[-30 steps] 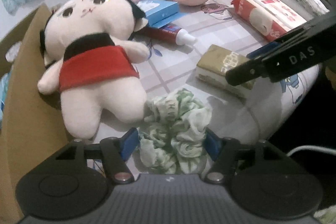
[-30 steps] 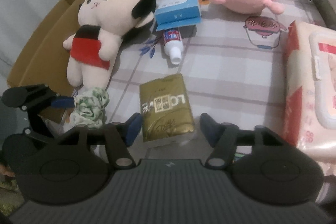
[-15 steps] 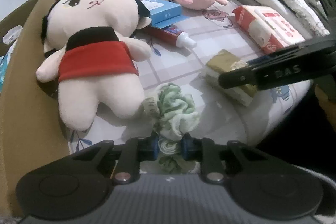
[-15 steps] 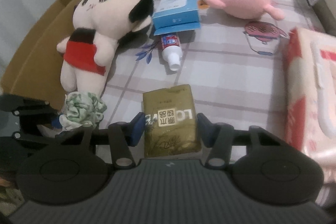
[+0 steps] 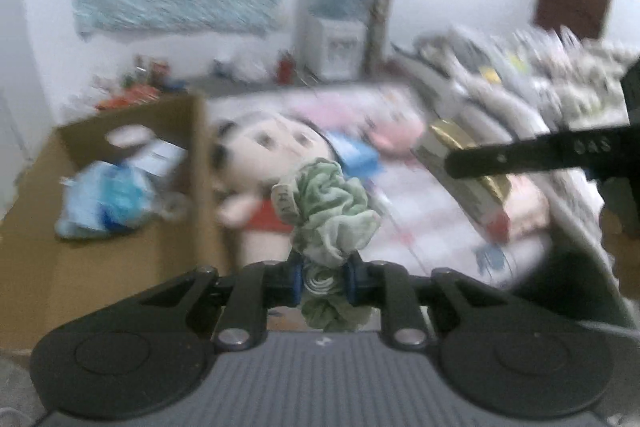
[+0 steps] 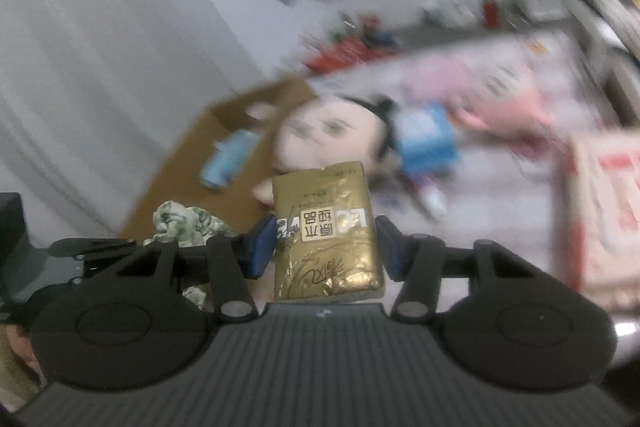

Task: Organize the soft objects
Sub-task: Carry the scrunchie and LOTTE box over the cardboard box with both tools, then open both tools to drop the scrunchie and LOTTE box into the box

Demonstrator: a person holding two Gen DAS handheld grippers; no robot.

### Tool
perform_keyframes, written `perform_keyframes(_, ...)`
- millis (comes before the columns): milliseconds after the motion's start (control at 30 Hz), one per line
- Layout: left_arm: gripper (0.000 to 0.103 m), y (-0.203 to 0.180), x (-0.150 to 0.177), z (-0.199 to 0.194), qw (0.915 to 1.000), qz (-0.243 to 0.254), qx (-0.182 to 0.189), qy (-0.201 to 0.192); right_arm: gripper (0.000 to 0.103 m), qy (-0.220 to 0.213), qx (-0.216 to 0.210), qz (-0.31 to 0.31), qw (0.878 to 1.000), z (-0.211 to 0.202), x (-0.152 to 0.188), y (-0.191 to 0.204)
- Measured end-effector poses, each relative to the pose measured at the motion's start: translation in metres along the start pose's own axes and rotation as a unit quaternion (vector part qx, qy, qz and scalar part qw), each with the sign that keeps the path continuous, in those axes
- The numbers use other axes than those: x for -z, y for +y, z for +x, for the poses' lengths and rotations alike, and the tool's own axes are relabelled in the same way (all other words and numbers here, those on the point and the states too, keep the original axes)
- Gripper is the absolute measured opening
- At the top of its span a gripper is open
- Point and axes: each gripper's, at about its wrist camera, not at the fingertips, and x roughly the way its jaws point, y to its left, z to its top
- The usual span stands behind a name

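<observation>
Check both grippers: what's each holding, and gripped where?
Left gripper pinches the green scrunchie near its lower folds. Right gripper clamps the gold tissue pack across its long sides.

L gripper (image 5: pixel 322 281) clamped tight; R gripper (image 6: pixel 325 247) pinching, half-wide; both raised.

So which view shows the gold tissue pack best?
The right wrist view: the gold tissue pack sits sharp and face-on, clamped in the right claw. The left wrist view shows only a blurred, edge-on pack.
</observation>
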Motion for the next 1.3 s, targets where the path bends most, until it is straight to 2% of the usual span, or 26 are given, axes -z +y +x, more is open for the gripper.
perform_keyframes(133,0.020,0.042,-0.008,-0.041,0.9971,-0.044,-0.042,-0.046,0.052,-0.018,-0.056,-0.040,0.997,-0.002,-0.022,0.045)
perform_keyframes(233,0.020,0.079,-0.011,-0.058,0.9927,-0.067,-0.078,-0.062,0.052,-0.008,-0.095,-0.067,0.993,0.017,-0.041,0.081)
perform_keyframes(367,0.021,0.127,-0.017,-0.052,0.9879,-0.095,-0.116,-0.039,0.052,0.021,-0.126,-0.094,0.987,0.057,-0.063,0.129)
perform_keyframes(500,0.021,0.167,-0.026,-0.015,0.9841,-0.107,-0.142,0.008,0.052,0.072,-0.144,-0.104,0.981,0.117,-0.087,0.176)
perform_keyframes(600,0.021,0.199,-0.029,0.023,0.9802,-0.110,-0.155,0.055,0.052,0.119,-0.131,-0.094,0.980,0.171,-0.098,0.199)
perform_keyframes(733,0.021,0.228,-0.030,0.073,0.9751,-0.087,-0.168,0.116,0.052,0.195,-0.082,-0.057,0.976,0.246,-0.103,0.219)
perform_keyframes(833,0.023,0.245,-0.028,0.101,0.9700,-0.071,-0.177,0.151,0.052,0.232,-0.040,-0.043,0.971,0.285,-0.096,0.225)
perform_keyframes(933,0.024,0.257,-0.023,0.122,0.9642,-0.063,-0.184,0.180,0.052,0.268,-0.015,-0.012,0.963,0.318,-0.086,0.220)
perform_keyframes(1033,0.028,0.265,-0.023,0.138,0.9608,-0.058,-0.188,0.195,0.053,0.295,0.002,0.016,0.955,0.345,-0.076,0.218)
perform_keyframes(1100,0.036,0.266,-0.022,0.145,0.9594,-0.056,-0.190,0.201,0.054,0.307,0.014,0.027,0.951,0.362,-0.069,0.217)
perform_keyframes(1167,0.037,0.267,-0.023,0.150,0.9586,-0.056,-0.190,0.204,0.054,0.311,0.022,0.039,0.949,0.374,-0.063,0.215)
perform_keyframes(1300,0.044,0.270,-0.023,0.160,0.9576,-0.054,-0.184,0.214,0.055,0.319,0.011,0.086,0.944,0.399,-0.056,0.205)
